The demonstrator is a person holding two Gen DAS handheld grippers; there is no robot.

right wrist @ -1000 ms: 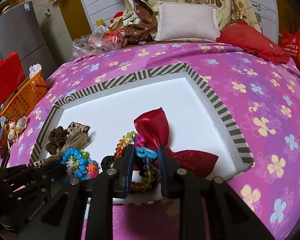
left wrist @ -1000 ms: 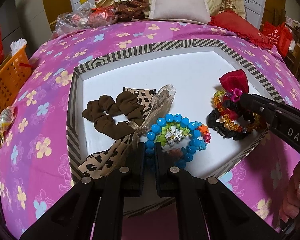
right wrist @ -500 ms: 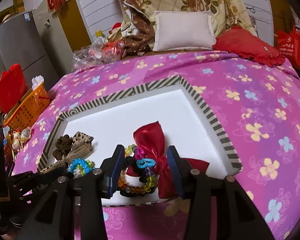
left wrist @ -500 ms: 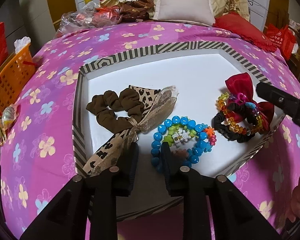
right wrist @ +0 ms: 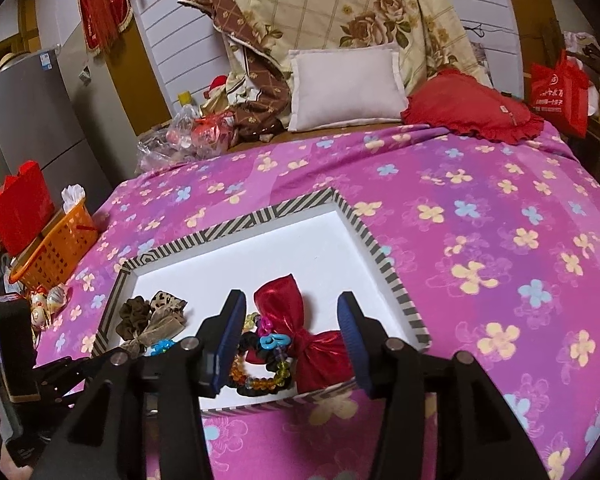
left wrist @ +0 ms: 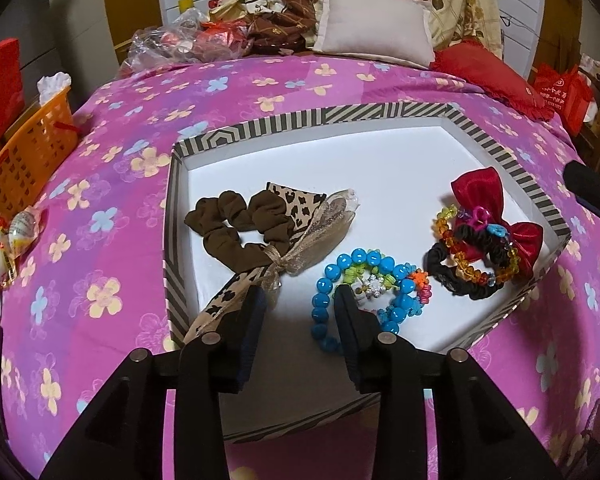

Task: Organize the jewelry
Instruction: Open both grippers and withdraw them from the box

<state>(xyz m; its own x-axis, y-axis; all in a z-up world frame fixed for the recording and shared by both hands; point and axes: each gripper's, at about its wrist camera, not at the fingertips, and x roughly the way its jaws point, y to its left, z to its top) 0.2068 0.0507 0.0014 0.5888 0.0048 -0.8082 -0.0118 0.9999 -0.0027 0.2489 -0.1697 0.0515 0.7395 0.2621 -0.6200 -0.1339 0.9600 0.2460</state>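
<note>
Both grippers hang released above a striped-rim tray [left wrist: 324,118] on a floral bedspread [right wrist: 480,208]. The left gripper [left wrist: 299,308] gapes near the blue bead bracelet [left wrist: 364,280]; the right gripper [right wrist: 292,314] spreads over the red satin bow [right wrist: 300,320], both lying inside the tray.

Left gripper [left wrist: 298,306], fingers apart, hovers by the blue bead bracelet [left wrist: 364,292].

On the bed lies one striped tray [left wrist: 496,148] holding one brown scrunchie [left wrist: 236,236], one blue bead bracelet [left wrist: 364,280], one red bow [left wrist: 484,200] and, seemingly, one amber bracelet [left wrist: 476,268] over one black scrunchie [left wrist: 452,276].
</note>
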